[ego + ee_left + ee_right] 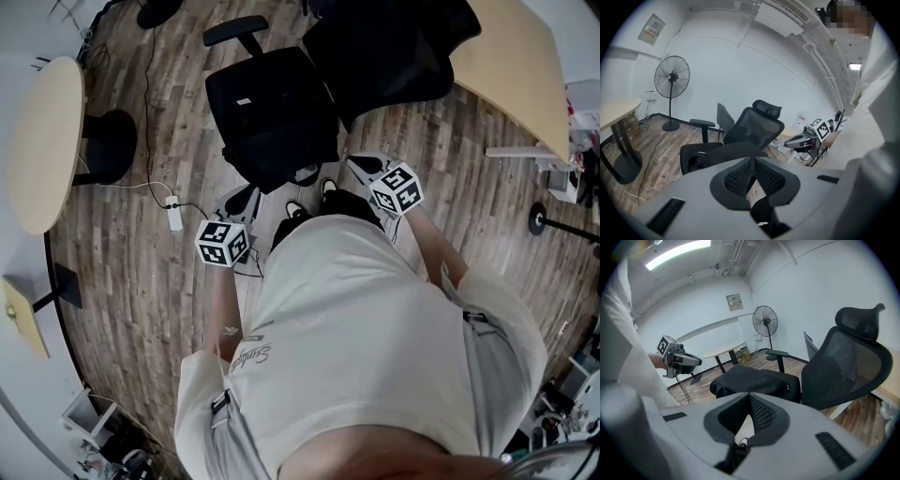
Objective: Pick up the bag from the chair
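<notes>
A black bag (272, 117) lies flat on the seat of a black mesh-backed office chair (394, 47). In the head view my left gripper (242, 200) is just short of the seat's front left edge. My right gripper (363, 165) is by the seat's front right corner. Neither touches the bag. The left gripper view has the bag (723, 152) right beyond my left gripper (751, 161), whose jaws are shut and empty. The right gripper view has the bag (750, 378) ahead of my right gripper (750, 397), also shut on nothing.
A round wooden table (42, 141) stands to the left, and a light desk (511, 56) at the back right. A white power strip (173, 214) and its cable lie on the wood floor. A pedestal fan (671, 77) stands by the wall.
</notes>
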`<state>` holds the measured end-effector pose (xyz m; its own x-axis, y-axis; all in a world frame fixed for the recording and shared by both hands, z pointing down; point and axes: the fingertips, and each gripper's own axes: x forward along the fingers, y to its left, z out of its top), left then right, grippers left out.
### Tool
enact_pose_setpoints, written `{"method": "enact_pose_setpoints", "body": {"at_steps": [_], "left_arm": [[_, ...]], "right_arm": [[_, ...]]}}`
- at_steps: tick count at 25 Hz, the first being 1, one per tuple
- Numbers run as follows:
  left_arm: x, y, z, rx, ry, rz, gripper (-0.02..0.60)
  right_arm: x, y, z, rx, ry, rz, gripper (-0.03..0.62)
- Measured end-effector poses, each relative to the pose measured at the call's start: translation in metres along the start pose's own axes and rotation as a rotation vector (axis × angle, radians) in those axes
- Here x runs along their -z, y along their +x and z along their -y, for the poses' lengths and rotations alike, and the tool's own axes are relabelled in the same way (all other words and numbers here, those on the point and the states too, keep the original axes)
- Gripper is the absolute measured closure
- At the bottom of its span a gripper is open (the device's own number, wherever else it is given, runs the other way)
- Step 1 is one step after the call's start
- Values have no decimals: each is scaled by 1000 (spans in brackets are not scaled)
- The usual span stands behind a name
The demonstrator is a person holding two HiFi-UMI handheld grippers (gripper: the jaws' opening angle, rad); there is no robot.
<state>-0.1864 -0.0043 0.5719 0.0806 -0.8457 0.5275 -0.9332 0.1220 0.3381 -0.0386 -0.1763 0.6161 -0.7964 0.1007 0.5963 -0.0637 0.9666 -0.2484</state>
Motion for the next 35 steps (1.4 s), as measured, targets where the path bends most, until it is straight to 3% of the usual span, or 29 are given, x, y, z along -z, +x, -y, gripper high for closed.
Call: {"method": "enact_pose_setpoints", "body": {"at_steps": [6, 8, 10, 12, 15, 21, 25, 28, 35], "left_arm": [[24, 12, 4, 47, -32, -23, 548], [34, 15, 6, 45, -41, -42, 544], [42, 21, 9, 44, -33, -61, 474], [49, 29, 6, 24, 11, -84, 422], [67, 35, -4, -14, 57, -140, 422], [72, 47, -21, -26, 3, -151, 422], [83, 56, -22, 4, -65, -169, 422], [84, 63, -24, 27, -95, -181, 422], [92, 87, -18, 87, -57, -247, 422]], "right_arm": [[-9, 6, 10, -69, 47, 4, 597], [-4, 9, 11, -97, 31, -19, 550], [6, 15, 13, -117, -7, -56, 493], [14, 25, 16, -123, -54, -80, 488], [32, 39, 12, -138, -64, -124, 473], [51, 57, 18, -158, -95, -191, 473], [64, 69, 23, -185, -39, -200, 473], [71, 78, 23, -223, -71, -216, 473], [79, 97, 15, -337, -140, -201, 473]]}}
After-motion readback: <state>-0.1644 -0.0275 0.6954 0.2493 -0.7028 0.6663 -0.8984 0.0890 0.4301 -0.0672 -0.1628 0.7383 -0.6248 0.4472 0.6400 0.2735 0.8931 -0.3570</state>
